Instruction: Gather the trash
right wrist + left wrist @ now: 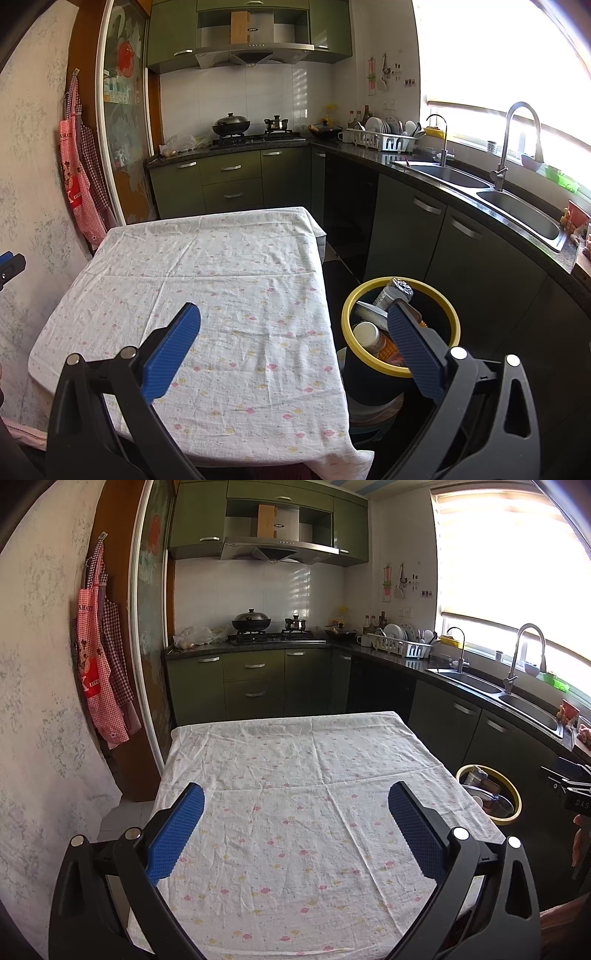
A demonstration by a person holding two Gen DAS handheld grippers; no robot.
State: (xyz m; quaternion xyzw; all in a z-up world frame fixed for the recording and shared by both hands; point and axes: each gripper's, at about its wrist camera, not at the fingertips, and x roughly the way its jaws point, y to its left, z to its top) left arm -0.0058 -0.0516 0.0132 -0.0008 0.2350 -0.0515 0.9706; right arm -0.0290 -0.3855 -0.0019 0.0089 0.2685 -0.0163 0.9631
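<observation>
A dark bin with a yellow rim (pixel 349 306) stands on the floor right of the table and holds several pieces of trash, among them a white-capped bottle (pixel 367 334) and a crumpled packet (pixel 397 290). The bin also shows in the left wrist view (pixel 513 786). My left gripper (pixel 295 805) is open and empty above the table with its white flowered cloth (pixel 288 775). My right gripper (pixel 293 325) is open and empty over the table's right edge (pixel 325 295), its right finger in front of the bin. No trash shows on the cloth.
Dark green kitchen cabinets (pixel 255 679) run behind the table and along the right under a counter with a double sink (pixel 517 206) and tap. A stove with a wok (pixel 251 622) is at the back. Aprons (pixel 99 672) hang on the left wall.
</observation>
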